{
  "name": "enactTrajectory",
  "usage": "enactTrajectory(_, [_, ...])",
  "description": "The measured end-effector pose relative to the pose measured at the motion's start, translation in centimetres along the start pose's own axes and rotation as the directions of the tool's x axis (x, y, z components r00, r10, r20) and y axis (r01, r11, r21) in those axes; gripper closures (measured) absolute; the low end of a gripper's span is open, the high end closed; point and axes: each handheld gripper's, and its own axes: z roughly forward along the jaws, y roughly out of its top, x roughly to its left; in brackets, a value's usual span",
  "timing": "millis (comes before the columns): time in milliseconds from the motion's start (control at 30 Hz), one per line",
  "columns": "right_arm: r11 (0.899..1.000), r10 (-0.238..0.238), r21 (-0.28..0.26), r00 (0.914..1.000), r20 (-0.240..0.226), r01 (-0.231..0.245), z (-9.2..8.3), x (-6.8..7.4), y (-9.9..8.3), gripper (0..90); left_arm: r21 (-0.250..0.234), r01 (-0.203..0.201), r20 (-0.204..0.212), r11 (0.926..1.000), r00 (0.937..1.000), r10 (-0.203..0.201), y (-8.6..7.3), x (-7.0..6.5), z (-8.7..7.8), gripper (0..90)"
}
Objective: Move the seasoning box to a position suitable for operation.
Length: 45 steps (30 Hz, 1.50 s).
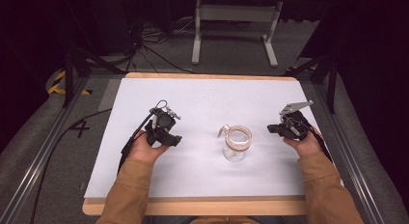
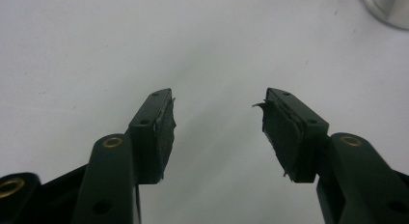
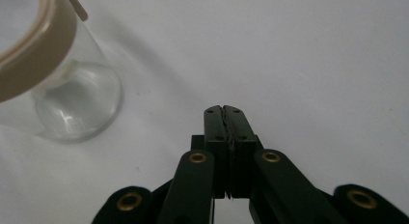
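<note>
Jar (image 3: pixel 58 84) gets chopped off by the top and left edges in the right gripper view, so its beige rim is partial. Left gripper view catches just a blurry sliver of it, top right corner.

A: How is the left gripper (image 1: pixel 174 138)?
B: Its jaws stand wide apart, nothing between them; the left hand (image 1: pixel 143 147) holds it low.
A: And the right gripper (image 1: pixel 273 129)?
B: Jaws pressed together, empty, in the right hand (image 1: pixel 304 144).

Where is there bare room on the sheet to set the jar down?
The far half of the white sheet is free, also the near strip before the glass jar. It is tight between left tool and right tool.
</note>
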Motion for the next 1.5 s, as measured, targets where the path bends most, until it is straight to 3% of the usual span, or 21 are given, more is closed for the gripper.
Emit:
enactTrajectory(100, [1.0,0.005,-0.02,0.9999,-0.012,-0.005,-0.1,0.2,0.1,89.5,-0.018,0.044,0.046,0.9989,0.998,-0.043,-0.1,0.6,-0.4,47.8])
enactTrajectory(200, [1.0,0.004,-0.031,0.9996,-0.028,-0.005,-0.1,0.3,0.1,89.4,-0.03,0.051,0.062,0.9983,0.9969,-0.049,-0.1,0.7,-0.7,48.9])
enactTrajectory(400, [0.999,0.001,-0.049,0.9982,-0.06,-0.004,0.1,0.5,0.3,89.4,-0.073,0.053,0.084,0.9959,0.9953,-0.047,-0.4,0.8,-1.6,49.3])
enactTrajectory(533, [0.997,-0.001,-0.082,0.9933,-0.115,-0.009,0.5,0.9,0.4,89.4,-0.129,0.054,0.112,0.9902,0.993,-0.039,-0.6,0.9,-2.2,44.3])
enactTrajectory(567, [0.996,-0.007,-0.087,0.9921,-0.125,-0.004,0.7,1.1,0.5,89.3,-0.137,0.068,0.125,0.9883,0.9909,-0.051,-0.7,0.8,-2.3,44.3])
enactTrajectory(733, [0.995,-0.049,-0.093,0.9884,-0.144,0.036,2.1,2.2,0.6,89.2,-0.161,0.055,0.149,0.9854,0.9883,-0.031,-0.8,0.9,-2.8,42.6])
enactTrajectory(867, [0.997,-0.06,-0.067,0.9859,-0.157,0.05,3.5,2.6,0.5,89.0,-0.157,0.062,0.143,0.9856,0.9889,-0.039,-0.9,0.7,-2.7,41.1])
enactTrajectory(1067, [0.995,-0.085,-0.064,0.9795,-0.182,0.075,5.0,2.9,0.5,89.0,-0.14,0.026,0.124,0.9899,0.9922,-0.008,-1.2,0.4,-2.7,39.5])
enactTrajectory(1500, [0.992,-0.112,-0.075,0.9691,-0.22,0.097,5.7,3.4,0.7,89.2,-0.152,0.033,0.113,0.9878,0.9934,-0.016,-1.5,0.5,-2.7,38.8])
